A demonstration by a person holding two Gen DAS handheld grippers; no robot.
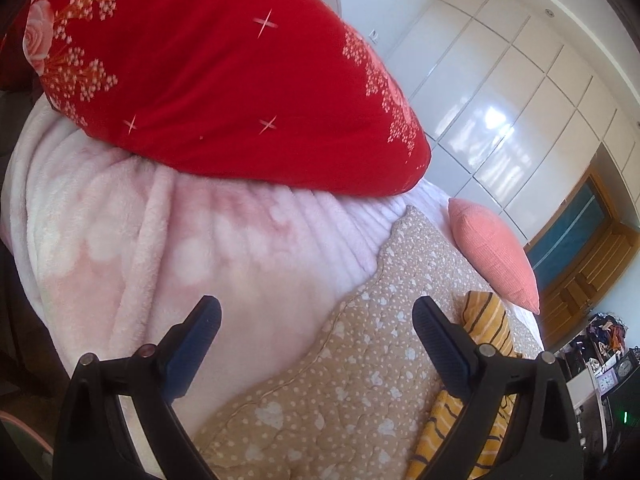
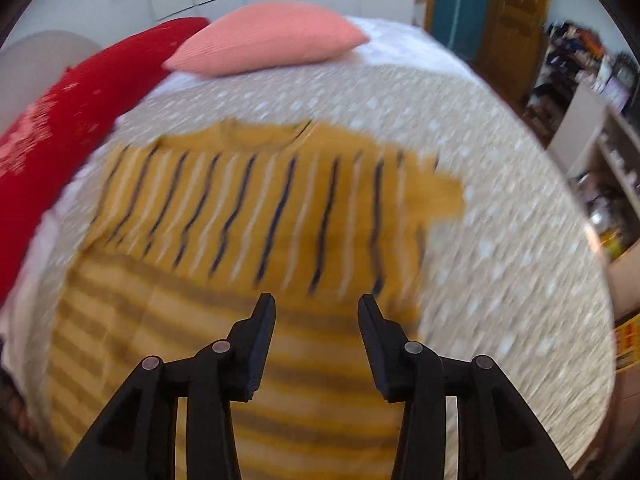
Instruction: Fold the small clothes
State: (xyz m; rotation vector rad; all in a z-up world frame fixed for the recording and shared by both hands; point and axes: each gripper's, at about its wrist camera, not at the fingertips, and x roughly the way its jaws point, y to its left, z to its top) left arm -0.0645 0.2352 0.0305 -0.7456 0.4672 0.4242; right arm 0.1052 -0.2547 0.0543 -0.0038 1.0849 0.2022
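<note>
A small mustard-yellow shirt (image 2: 272,208) with dark and white stripes lies on the beige dotted quilt (image 2: 500,240); its lower part is folded over, showing the paler inside. The right wrist view is blurred. My right gripper (image 2: 316,304) is open and empty just above the folded edge. My left gripper (image 1: 316,312) is wide open and empty, over the quilt (image 1: 340,380) and a pink fleece blanket (image 1: 160,248). The shirt (image 1: 484,320) shows at the right of the left wrist view, partly hidden behind the right finger.
A big red flowered pillow (image 1: 208,80) lies on the pink blanket. A salmon cushion (image 2: 268,36) sits at the far end of the bed. White wardrobes (image 1: 500,112), a wooden door (image 2: 512,20) and cluttered shelves (image 2: 592,128) stand beyond.
</note>
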